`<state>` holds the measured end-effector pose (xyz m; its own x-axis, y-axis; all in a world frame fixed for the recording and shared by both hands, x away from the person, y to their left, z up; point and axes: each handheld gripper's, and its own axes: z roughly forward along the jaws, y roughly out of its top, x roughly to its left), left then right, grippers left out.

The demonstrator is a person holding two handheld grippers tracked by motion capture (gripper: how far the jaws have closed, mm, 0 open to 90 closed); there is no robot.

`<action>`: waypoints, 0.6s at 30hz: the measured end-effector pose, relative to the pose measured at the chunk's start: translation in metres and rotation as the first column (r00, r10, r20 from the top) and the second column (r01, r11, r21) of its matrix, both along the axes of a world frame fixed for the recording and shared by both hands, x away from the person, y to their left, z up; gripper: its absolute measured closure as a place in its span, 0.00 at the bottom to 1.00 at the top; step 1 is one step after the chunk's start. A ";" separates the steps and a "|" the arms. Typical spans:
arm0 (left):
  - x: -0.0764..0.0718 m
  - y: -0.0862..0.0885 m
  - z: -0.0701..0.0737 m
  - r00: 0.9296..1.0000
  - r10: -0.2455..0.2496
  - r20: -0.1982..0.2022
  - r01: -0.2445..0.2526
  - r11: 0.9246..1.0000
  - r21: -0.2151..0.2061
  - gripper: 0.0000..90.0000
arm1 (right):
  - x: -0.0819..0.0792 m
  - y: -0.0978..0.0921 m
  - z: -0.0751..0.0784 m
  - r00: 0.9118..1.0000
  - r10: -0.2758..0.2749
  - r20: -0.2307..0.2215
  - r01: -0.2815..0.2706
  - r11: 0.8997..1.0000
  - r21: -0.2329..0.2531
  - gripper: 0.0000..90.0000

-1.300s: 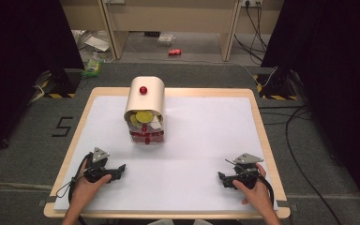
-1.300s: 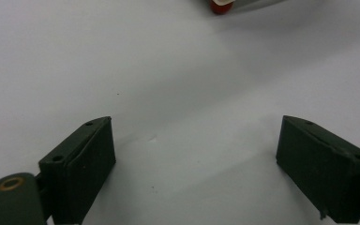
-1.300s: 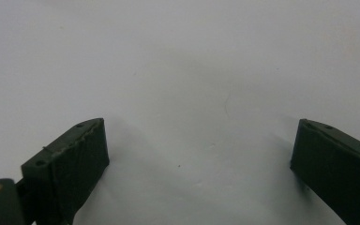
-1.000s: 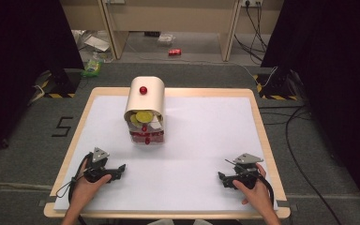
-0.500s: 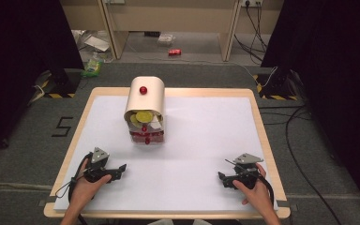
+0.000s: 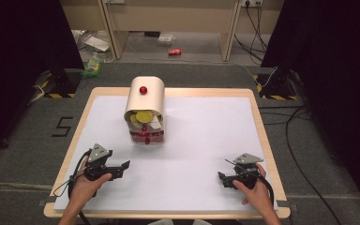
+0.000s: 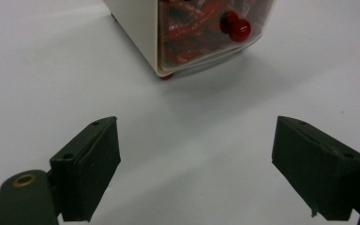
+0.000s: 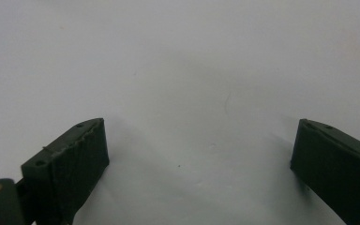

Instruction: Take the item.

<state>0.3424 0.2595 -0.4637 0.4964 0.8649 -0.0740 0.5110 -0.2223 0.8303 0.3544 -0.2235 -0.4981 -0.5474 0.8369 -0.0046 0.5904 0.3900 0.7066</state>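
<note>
Both your grippers rest spread wide and empty on the white table (image 6: 201,140), left gripper (image 6: 122,166) near-left, right gripper (image 6: 221,178) near-right; nothing's started, I'd say. The cream drawer box (image 6: 144,110), red-knobbed, sits mid-table just ahead of your left; the likely next move is reaching for a knob.

A lab recording bay: black curtains (image 6: 23,61) flank a white-topped bench (image 6: 206,136), hazard-striped stand bases (image 6: 56,89), cables (image 6: 304,140) across grey carpet (image 6: 23,154).
</note>
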 end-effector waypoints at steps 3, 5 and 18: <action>0.001 -0.005 0.007 1.000 -0.018 0.012 0.018 1.000 0.003 0.17 | 0.000 0.000 0.000 1.000 -0.001 0.000 0.001 1.000 0.000 0.05; 0.001 -0.008 0.010 0.999 -0.031 0.019 0.030 1.000 0.004 0.17 | 0.000 0.000 0.000 1.000 -0.001 0.000 0.001 1.000 0.000 0.05; 0.007 -0.023 0.037 0.995 -0.080 0.054 0.082 0.996 -0.038 0.17 | 0.000 0.000 0.000 1.000 0.000 0.000 0.000 1.000 0.000 0.05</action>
